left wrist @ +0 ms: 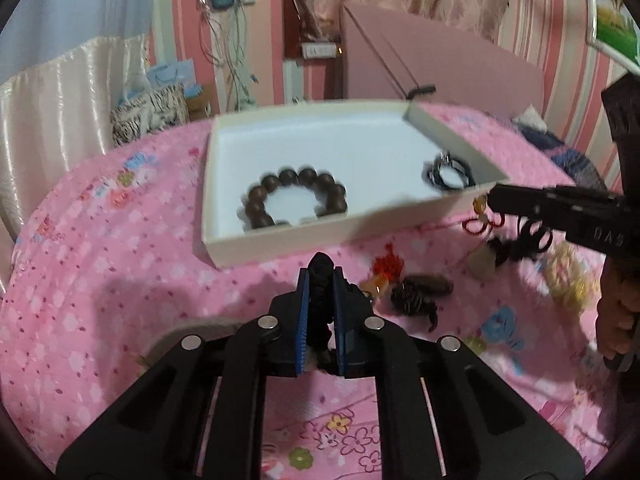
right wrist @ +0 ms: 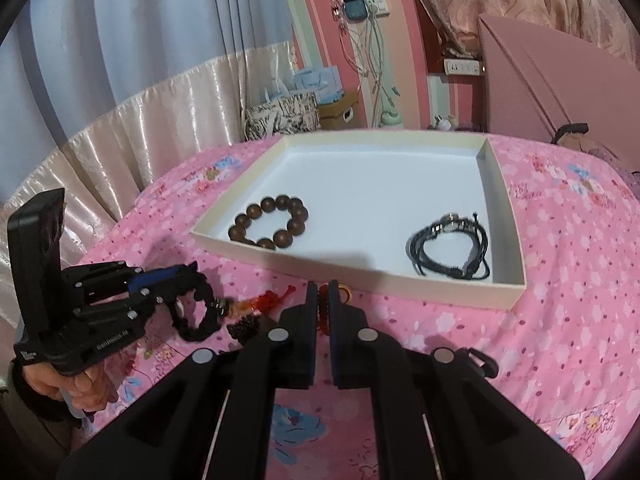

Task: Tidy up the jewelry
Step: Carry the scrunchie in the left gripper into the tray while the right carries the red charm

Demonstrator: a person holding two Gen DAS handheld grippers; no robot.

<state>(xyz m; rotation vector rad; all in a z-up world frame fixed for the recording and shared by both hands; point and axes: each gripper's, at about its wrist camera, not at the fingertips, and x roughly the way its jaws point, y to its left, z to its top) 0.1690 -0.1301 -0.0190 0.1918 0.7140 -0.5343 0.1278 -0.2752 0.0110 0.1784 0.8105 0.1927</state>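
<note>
With the left tool (left wrist: pixel 320 280) clamped on the black braided cord bracelet (right wrist: pixel 196 312) beside the shallow white cardboard tray (right wrist: pixel 506 216), carry it clear of the rim, releasing onto bare floor between the pieces inside.

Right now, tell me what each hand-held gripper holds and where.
Left hand-held gripper: black braided bracelet, by its band. Right hand-held gripper: red beaded strand, pinched mid-length.
</note>
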